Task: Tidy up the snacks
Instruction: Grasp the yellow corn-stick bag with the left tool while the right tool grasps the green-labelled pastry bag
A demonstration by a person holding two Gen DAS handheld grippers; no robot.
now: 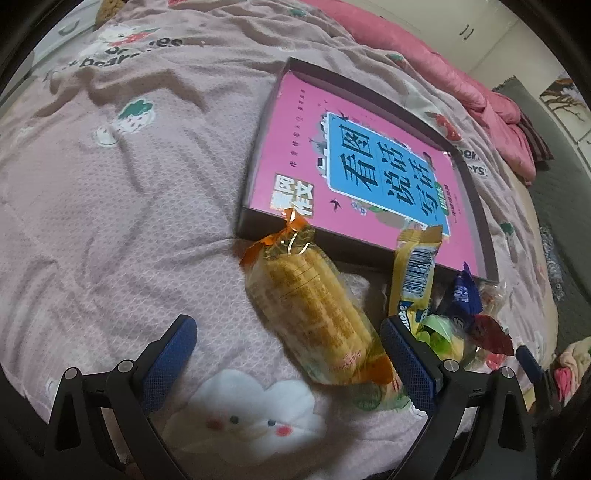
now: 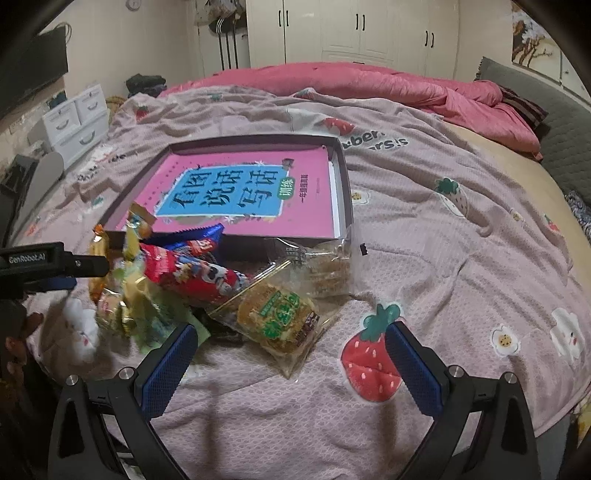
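Note:
A shallow dark box (image 1: 476,199) (image 2: 345,177) lies on the bed with a pink book (image 1: 354,166) (image 2: 240,192) inside. In front of it sits a pile of snacks. In the left wrist view my left gripper (image 1: 290,338) is open, and a clear tube of yellow crackers (image 1: 314,306) lies between its fingers; a yellow wafer pack (image 1: 413,269) and small candies (image 1: 469,314) lie to the right. In the right wrist view my right gripper (image 2: 290,345) is open just short of a clear biscuit packet (image 2: 277,317). A red snack pack (image 2: 192,269) lies behind it.
The pink printed bedspread (image 2: 461,258) is wrinkled, with open room right of the pile. A pink quilt (image 2: 406,88) is bunched at the far side. White drawers (image 2: 77,122) stand at the left, wardrobes (image 2: 351,33) behind. The left gripper's body (image 2: 48,262) reaches in from the left.

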